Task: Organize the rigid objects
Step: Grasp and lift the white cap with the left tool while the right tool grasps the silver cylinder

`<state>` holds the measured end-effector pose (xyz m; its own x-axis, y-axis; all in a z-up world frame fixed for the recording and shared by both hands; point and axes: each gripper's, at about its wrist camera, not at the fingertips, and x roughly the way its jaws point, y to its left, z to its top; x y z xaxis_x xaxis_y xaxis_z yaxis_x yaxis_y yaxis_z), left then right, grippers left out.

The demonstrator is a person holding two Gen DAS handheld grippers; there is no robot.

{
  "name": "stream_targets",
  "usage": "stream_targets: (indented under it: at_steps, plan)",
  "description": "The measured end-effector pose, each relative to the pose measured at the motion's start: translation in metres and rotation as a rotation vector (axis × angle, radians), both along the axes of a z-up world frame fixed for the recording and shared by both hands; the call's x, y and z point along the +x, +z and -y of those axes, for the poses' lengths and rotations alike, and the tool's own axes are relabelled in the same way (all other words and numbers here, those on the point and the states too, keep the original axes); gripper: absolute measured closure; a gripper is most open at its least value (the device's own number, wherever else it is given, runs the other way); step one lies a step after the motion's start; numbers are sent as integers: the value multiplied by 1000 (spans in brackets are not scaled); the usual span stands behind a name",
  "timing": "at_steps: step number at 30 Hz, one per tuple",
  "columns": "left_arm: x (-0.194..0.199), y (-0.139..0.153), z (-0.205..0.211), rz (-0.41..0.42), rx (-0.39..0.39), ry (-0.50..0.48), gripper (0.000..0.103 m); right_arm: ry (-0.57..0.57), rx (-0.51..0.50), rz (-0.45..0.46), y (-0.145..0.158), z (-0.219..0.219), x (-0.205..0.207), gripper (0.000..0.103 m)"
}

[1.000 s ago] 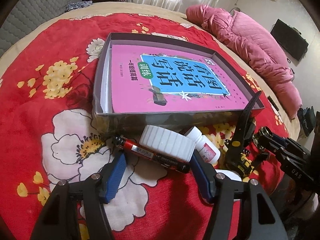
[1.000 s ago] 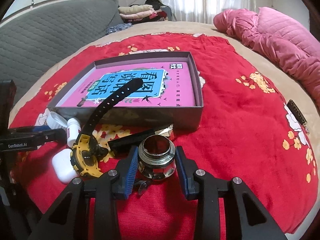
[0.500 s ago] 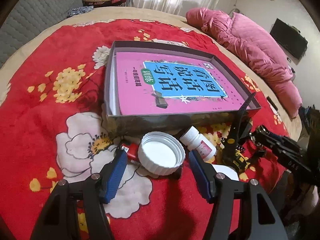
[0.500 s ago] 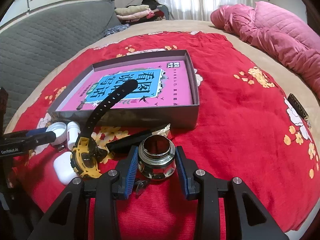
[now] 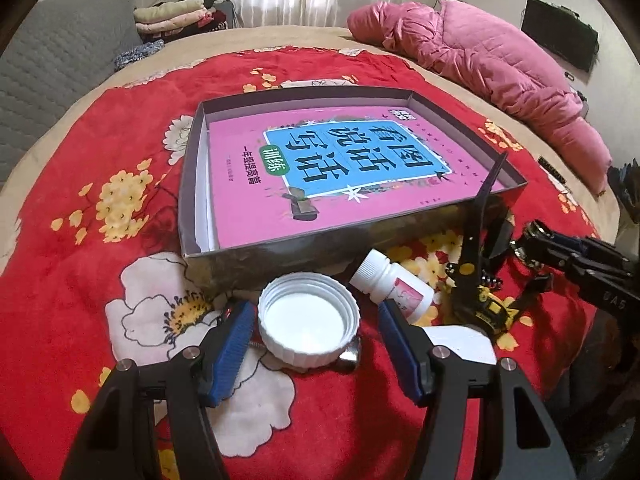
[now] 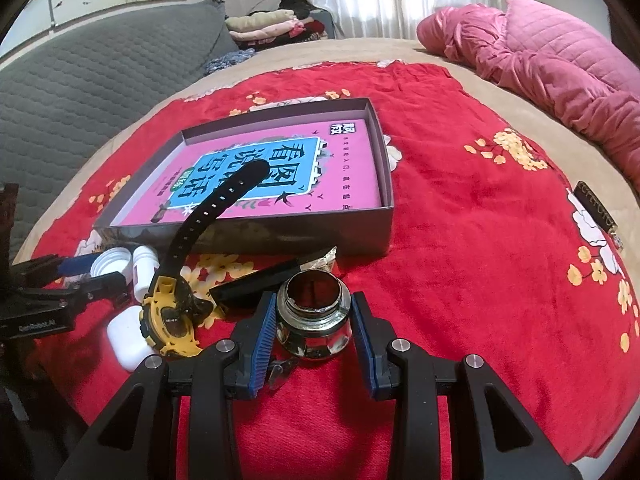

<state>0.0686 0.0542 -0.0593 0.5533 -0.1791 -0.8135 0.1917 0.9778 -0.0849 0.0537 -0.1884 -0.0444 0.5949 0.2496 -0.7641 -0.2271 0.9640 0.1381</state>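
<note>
A white ribbed cap (image 5: 308, 326) lies hollow side up on the red flowered blanket, resting on a red and black pen (image 5: 228, 313). My left gripper (image 5: 316, 316) is open around the cap, with a gap at each blue pad. My right gripper (image 6: 314, 308) is shut on a small glass jar (image 6: 314, 320), low over the blanket. A grey box (image 5: 192, 184) holding a pink book (image 5: 304, 184) stands just beyond. Between the grippers are a small white bottle (image 5: 390, 286), a yellow and black watch (image 6: 172, 320) with its strap up against the box, and a white earbud case (image 6: 126, 336).
A black flat stick (image 6: 264, 276) and a scrap of foil (image 6: 322, 260) lie beside the jar. A pink quilted coat (image 5: 480, 64) is heaped at the far right, folded clothes (image 5: 172, 16) at the back, and a grey padded headboard (image 6: 100, 80) on the left. A dark strip (image 6: 596, 208) lies near the right edge.
The left view has rolled and shifted. The cap between the left jaws showed its ribbed side and now shows its hollow inside, hiding most of the pen. The right gripper and jar have not moved.
</note>
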Motion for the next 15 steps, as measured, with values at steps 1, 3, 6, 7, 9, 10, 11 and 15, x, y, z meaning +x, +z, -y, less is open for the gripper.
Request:
stream_targets:
  at_steps: [1,3,6,7,9,10,11,15]
  plan:
    - [1,-1,1,3,4,0,39,0,-1,1,0,0,0,65]
    - [2,-2,2,9,13,2,47,2,-1,1,0,0,0,65]
    - [3,-2,0,15,6,7,52,4,-5,10,2,0,-1,65]
    - [3,-2,-1,15,1,6,52,4,-5,13,2,0,-1,65]
    - [3,-1,-1,18,0,5,52,6,-4,19,4,-1,-1,65]
    - [3,0,-1,19,0,5,52,8,-3,25,5,-2,-3,65]
    - [2,1,-2,20,-4,6,52,10,-2,39,8,-2,-4,65]
    - [0,8,-7,27,-29,20,52,24,4,93,22,-8,-10,65]
